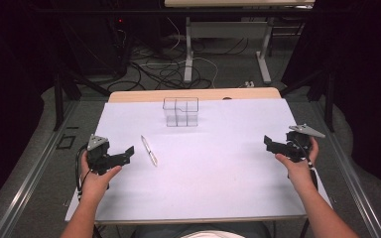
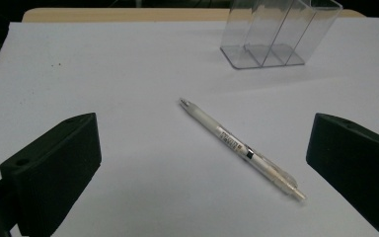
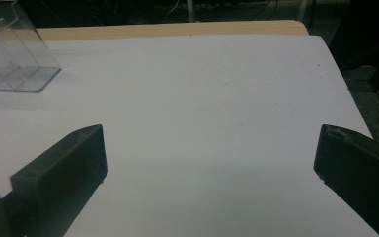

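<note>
A clear-bodied pen (image 1: pixel 149 149) lies flat on the white table sheet (image 1: pixel 218 168), left of centre, its length running from far-left to near-right. A clear plastic holder with several compartments (image 1: pixel 180 112) stands upright near the sheet's far edge. My left gripper (image 1: pixel 124 154) hovers just left of the pen, open and holding nothing. In the left gripper view the pen (image 2: pixel 241 147) lies ahead between the wide-apart jaws, with the holder (image 2: pixel 276 34) beyond. My right gripper (image 1: pixel 273 145) is held at the sheet's right side, open, with nothing between its jaws.
The holder (image 3: pixel 12 54) sits at the far left of the right gripper view. A wooden table edge (image 1: pixel 193 94) runs behind the sheet. Beyond it are cables on the floor (image 1: pixel 163 74) and the legs of another table (image 1: pixel 188 49).
</note>
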Available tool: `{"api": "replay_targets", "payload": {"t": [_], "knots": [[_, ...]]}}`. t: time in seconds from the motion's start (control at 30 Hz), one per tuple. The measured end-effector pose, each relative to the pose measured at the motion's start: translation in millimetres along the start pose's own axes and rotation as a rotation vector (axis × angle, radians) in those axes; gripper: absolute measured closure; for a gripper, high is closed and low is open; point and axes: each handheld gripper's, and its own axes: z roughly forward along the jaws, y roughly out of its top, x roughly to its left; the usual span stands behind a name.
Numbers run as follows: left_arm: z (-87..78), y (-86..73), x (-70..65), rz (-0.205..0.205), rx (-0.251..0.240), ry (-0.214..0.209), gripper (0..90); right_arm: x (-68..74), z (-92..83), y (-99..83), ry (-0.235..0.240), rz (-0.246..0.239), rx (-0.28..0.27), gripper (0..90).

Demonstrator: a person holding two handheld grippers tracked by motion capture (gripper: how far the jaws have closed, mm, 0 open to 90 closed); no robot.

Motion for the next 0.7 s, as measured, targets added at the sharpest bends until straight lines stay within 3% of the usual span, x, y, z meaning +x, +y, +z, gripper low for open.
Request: {"api": "replay_targets", "payload": {"t": [0.13,0.43,0.7], "knots": [[-0.1,3.7,1.2,-0.025,-0.029,0.004,0.2,0.9,-3.0,-3.1,0.009,-0.013,0.007,0.0],[-1.9,8.4,-6.0,-0.009,-0.042,0.007,0.3,1.1,1.5,-9.0,0.026,-0.021,0.024,0.0],[3.1,22.1,-20.9,0.01,-0.057,0.002,2.2,6.7,-0.6,-8.1,0.011,-0.044,0.003,0.0]]}}
